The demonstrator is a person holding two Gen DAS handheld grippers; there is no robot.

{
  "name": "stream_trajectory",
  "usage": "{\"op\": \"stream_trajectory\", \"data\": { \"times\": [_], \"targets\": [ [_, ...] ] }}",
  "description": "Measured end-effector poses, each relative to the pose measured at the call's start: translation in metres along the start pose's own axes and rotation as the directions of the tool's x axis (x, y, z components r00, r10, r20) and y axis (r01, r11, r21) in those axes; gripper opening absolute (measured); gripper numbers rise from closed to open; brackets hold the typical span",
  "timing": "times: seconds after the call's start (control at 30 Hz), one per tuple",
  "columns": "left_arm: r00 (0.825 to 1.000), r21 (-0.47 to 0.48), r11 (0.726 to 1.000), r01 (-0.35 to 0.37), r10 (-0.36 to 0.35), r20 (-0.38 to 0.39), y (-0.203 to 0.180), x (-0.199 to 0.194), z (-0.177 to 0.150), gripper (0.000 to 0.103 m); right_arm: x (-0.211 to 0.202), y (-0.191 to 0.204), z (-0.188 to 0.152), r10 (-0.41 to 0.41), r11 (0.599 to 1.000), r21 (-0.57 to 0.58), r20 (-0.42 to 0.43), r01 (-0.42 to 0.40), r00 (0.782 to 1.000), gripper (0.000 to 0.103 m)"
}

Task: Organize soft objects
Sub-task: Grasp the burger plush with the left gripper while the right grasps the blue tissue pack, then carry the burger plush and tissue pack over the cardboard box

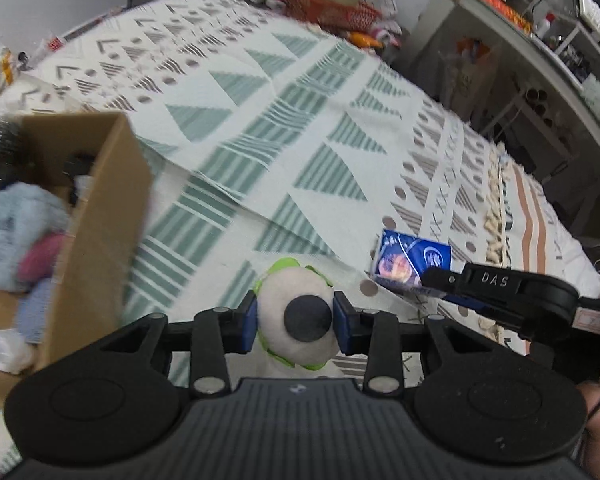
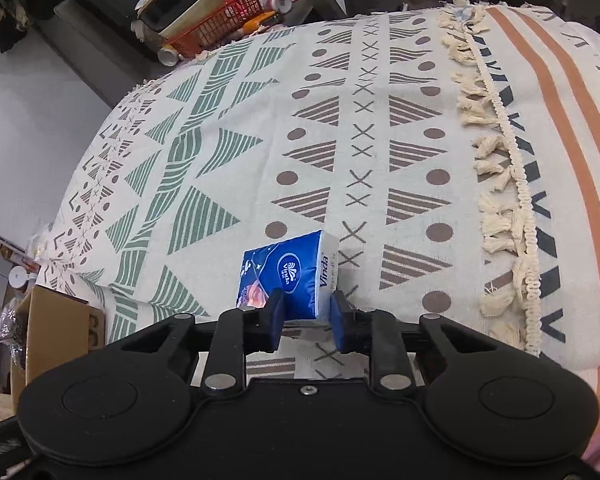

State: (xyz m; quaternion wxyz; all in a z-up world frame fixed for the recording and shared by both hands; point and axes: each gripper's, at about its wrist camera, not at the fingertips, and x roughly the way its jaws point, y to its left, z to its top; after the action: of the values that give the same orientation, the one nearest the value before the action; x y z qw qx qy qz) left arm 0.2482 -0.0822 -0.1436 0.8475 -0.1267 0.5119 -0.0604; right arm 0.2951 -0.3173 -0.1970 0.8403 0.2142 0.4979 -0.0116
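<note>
Left gripper (image 1: 295, 321) clamps the white plush toy (image 1: 296, 316) above the patterned blanket (image 1: 260, 128), beside the cardboard box (image 1: 100, 216); right gripper (image 2: 306, 316) squeezes the blue Vinda tissue pack (image 2: 292, 276).

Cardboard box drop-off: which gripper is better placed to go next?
Left. The left gripper is shut on the plush eyeball toy, and the cardboard box sits close on its left. The right gripper grips the Vinda tissue pack, farther from the box.
</note>
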Motion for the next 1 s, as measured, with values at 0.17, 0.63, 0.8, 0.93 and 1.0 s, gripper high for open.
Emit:
{"op": "stream_trajectory", "data": {
  "times": [0.17, 0.63, 0.8, 0.93, 1.0],
  "targets": [
    [0.999, -0.038, 0.999, -0.005, 0.006, 0.039, 0.019, -0.028, 0.003, 0.037, -0.014, 0.003, -0.004, 0.034, 0.999, 0.017, 0.026, -0.035, 0.999, 0.019],
    [0.985, -0.127, 0.992, -0.010, 0.032, 0.171, 0.079, -0.119, 0.015, 0.037, -0.077, 0.051, -0.016, 0.092, 0.994, -0.063, 0.118, -0.085, 0.989, 0.019],
    [0.978, -0.149, 0.989, -0.012, 0.042, 0.204, 0.101, -0.143, 0.014, 0.037, -0.096, 0.073, -0.023, 0.115, 0.991, -0.088, 0.138, -0.104, 0.984, 0.019],
    [0.973, -0.168, 0.986, -0.007, 0.045, 0.227, 0.120, -0.159, 0.013, 0.037, -0.109, 0.091, -0.030, 0.142, 0.986, -0.113, 0.149, -0.125, 0.979, 0.019],
    [0.971, -0.185, 0.983, -0.007, 0.051, 0.232, 0.131, -0.165, 0.013, 0.037, -0.113, 0.102, -0.032, 0.151, 0.983, -0.126, 0.150, -0.133, 0.977, 0.019]
  ]
}}
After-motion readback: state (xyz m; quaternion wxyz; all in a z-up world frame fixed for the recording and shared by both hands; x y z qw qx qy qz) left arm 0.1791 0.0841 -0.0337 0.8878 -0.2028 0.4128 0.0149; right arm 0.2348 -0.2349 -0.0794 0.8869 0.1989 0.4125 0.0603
